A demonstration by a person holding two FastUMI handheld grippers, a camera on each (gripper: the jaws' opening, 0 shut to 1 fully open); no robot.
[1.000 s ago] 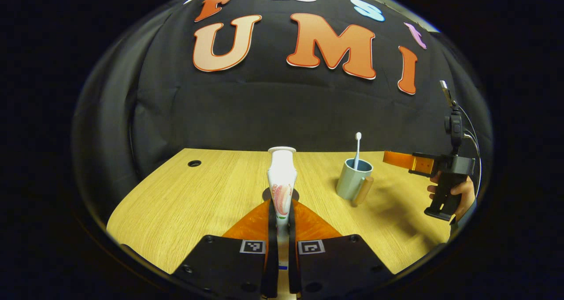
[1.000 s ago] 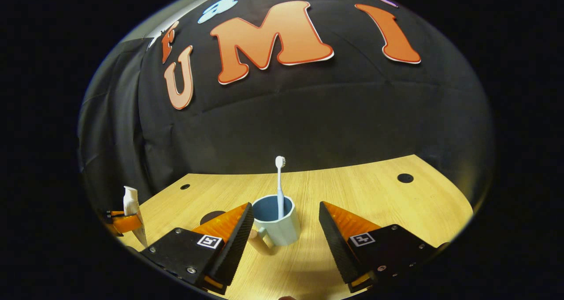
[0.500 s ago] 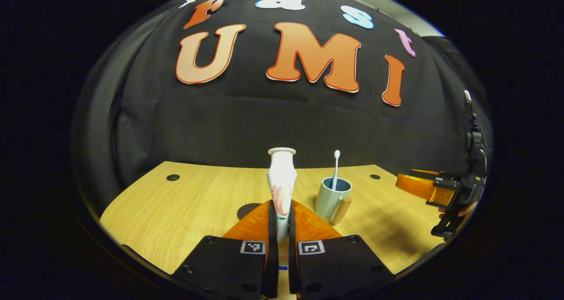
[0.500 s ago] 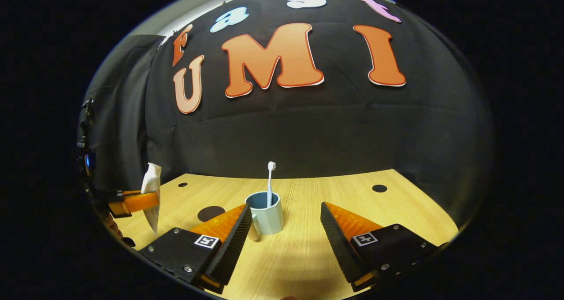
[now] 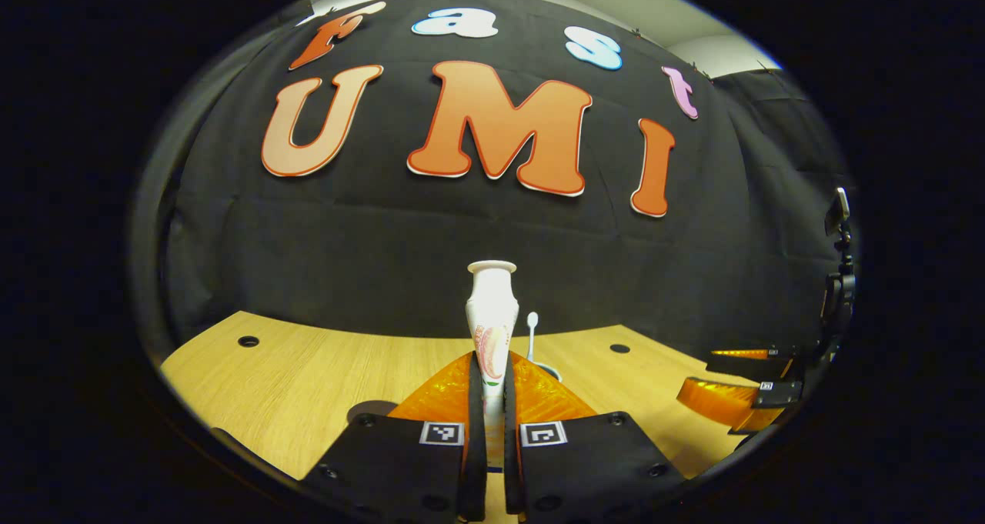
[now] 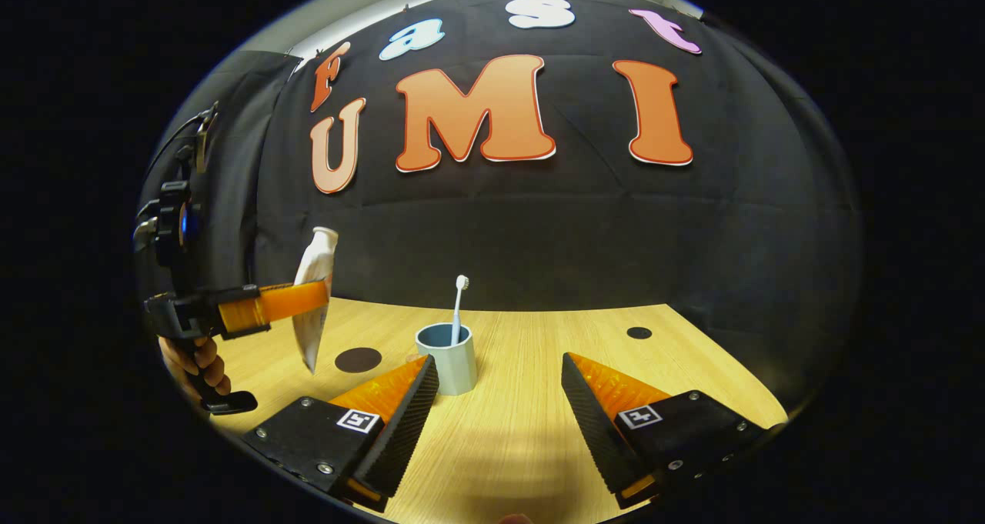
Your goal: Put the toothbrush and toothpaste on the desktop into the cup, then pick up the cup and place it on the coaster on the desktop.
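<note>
My left gripper (image 5: 490, 370) is shut on a white toothpaste tube (image 5: 492, 316), which it holds upright, cap up, above the desk. In the right gripper view that same left gripper (image 6: 312, 297) holds the tube (image 6: 314, 285) in the air, left of the cup. A pale blue cup (image 6: 447, 357) stands on the wooden desk (image 6: 523, 432) with a white toothbrush (image 6: 458, 305) upright in it. In the left gripper view the toothbrush head (image 5: 531, 322) rises just right of the tube. My right gripper (image 6: 500, 401) is open, its fingers either side of the space in front of the cup.
A dark round coaster (image 6: 358, 359) lies on the desk left of the cup, below the raised tube. The desk has round cable holes (image 6: 639, 332) (image 5: 248, 341). A hand (image 6: 192, 358) grips the left gripper's handle. The right gripper (image 5: 742, 389) sits at the right edge of the left gripper view.
The left gripper has lifted the toothpaste higher and swung toward the cup. The right gripper has drawn back from the cup, staying open. The cup and toothbrush have not moved.
</note>
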